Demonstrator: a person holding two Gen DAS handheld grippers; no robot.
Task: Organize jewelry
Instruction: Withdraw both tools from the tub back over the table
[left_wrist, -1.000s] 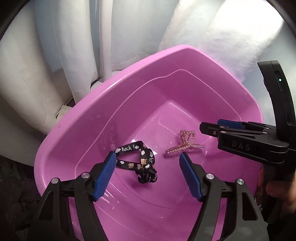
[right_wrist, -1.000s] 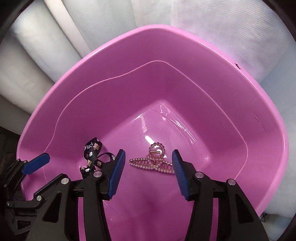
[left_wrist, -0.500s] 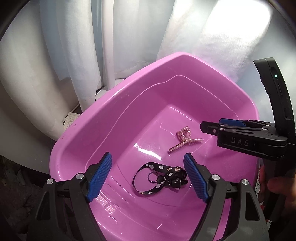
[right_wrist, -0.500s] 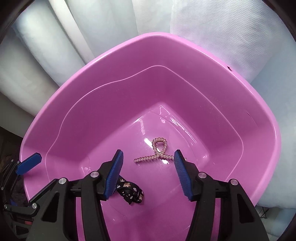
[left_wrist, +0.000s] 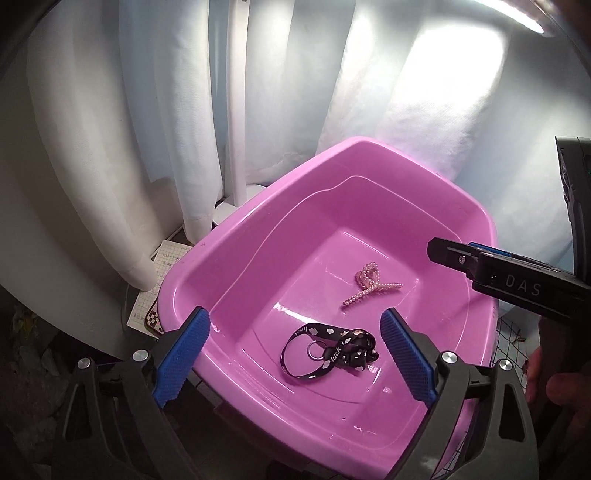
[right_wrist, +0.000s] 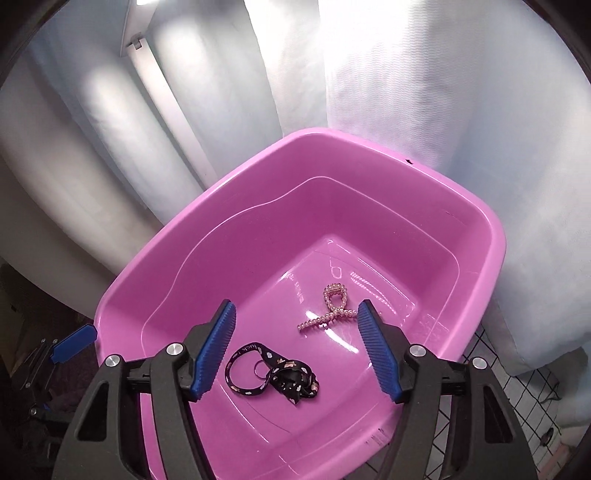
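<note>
On the basin (right_wrist: 258, 206) floor, pearl clip (right_wrist: 330, 308) lies crosswise; both hand-held grippers opening, empty

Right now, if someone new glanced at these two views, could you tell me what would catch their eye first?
The big pink tub fills both views, set against white curtains. On its floor lie a pearl hair clip toward the far side and a black strap printed with "luck" nearer the cameras, apart from each other. The left gripper and right gripper hang above the tub, jaws opening, nothing between them.
</note>
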